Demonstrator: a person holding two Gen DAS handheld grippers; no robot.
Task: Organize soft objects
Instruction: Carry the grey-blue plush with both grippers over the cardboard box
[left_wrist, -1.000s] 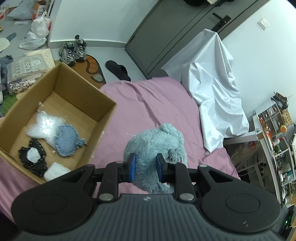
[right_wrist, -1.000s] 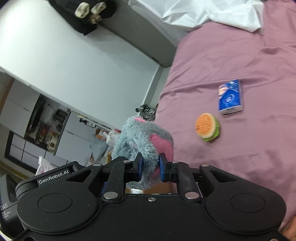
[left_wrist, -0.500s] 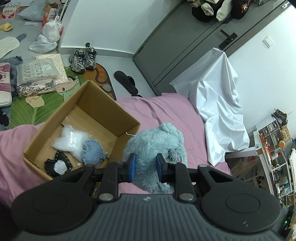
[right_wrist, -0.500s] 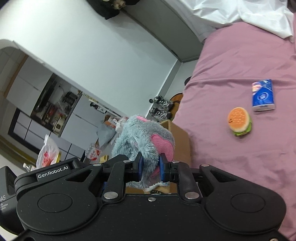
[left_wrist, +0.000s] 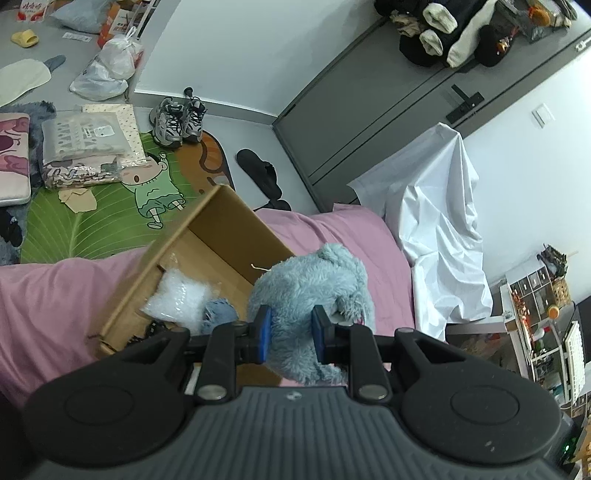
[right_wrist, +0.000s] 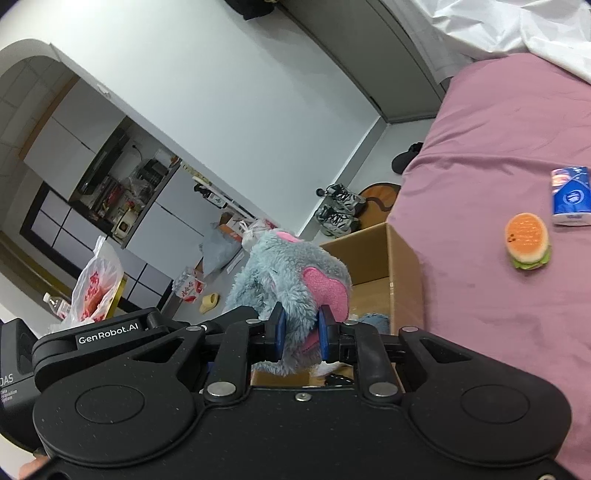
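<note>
Left gripper (left_wrist: 290, 334) clamping its blue pads (left_wrist: 263, 332) on the grey-blue plush toy (left_wrist: 314, 291), squeezing the fur between them. Right gripper (right_wrist: 300, 332) likewise pinching the same plush toy (right_wrist: 291, 273), near a pink patch on its fur. Hanging between the two grippers, raised off the pink bedsheet (left_wrist: 55, 295) and sitting just over the near corner of the open cardboard box (left_wrist: 229, 221). Resting on the bed, the box holding a clear crinkly packet (left_wrist: 177, 295) beside a small blue fuzzy item (left_wrist: 219, 312), with something dark at its lower edge, too hidden to name. Lying on the pink bedsheet (right_wrist: 498, 147) well apart from the box (right_wrist: 391, 258), a burger-shaped toy (right_wrist: 527, 240) just beside a blue tissue pack (right_wrist: 570, 195). Draping over the bed's far side, a white sheet (left_wrist: 439, 221). Standing on the floor beyond the box, a pair of sneakers (left_wrist: 179, 122).
</note>
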